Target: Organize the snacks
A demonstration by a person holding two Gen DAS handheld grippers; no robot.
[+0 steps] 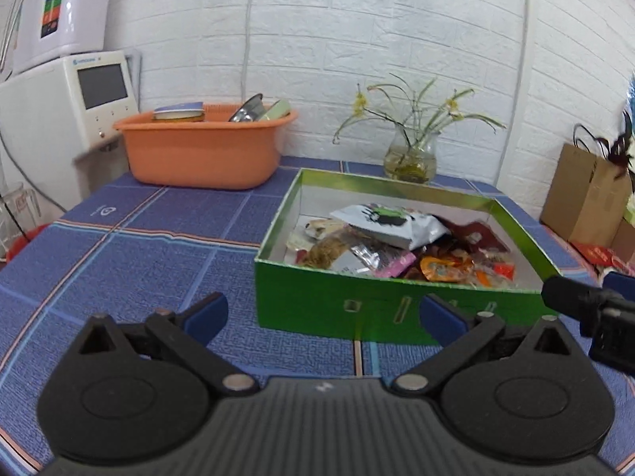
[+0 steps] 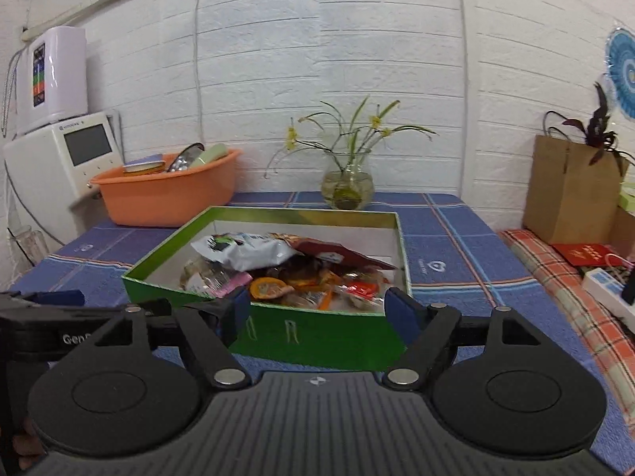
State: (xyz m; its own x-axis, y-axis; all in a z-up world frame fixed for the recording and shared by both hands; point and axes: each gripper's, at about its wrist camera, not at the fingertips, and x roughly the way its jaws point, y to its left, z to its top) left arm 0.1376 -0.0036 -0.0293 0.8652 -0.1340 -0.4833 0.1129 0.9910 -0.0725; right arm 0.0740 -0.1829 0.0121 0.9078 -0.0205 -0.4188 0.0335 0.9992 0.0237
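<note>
Left tongs (image 1: 323,317): spread wide, nothing between the blue pads, held low over the counter just short of the box's near wall.
Right tongs (image 2: 317,309): also spread wide and holding nothing, facing the same near wall of the box; the pads sit just in front of its top edge.
Box (image 2: 313,333): green, open-topped, white inside, standing on the counter directly ahead of both tongs.
Snacks (image 2: 285,273): a loose heap of wrapped packets inside the box, piled toward its near side; a white bag (image 1: 391,224) lies on top, with orange and pink wrappers below it.
Counter (image 1: 158,246): covered with a blue checked cloth.
Basin (image 1: 202,150): orange, at the back left of the counter, with a metal bowl and other items in it.
Vase (image 1: 410,156): glass, with thin green stems and yellow flowers, behind the box against the white brick wall.
Paper bag (image 2: 569,190): brown, off to the right, beyond the counter's edge.
</note>
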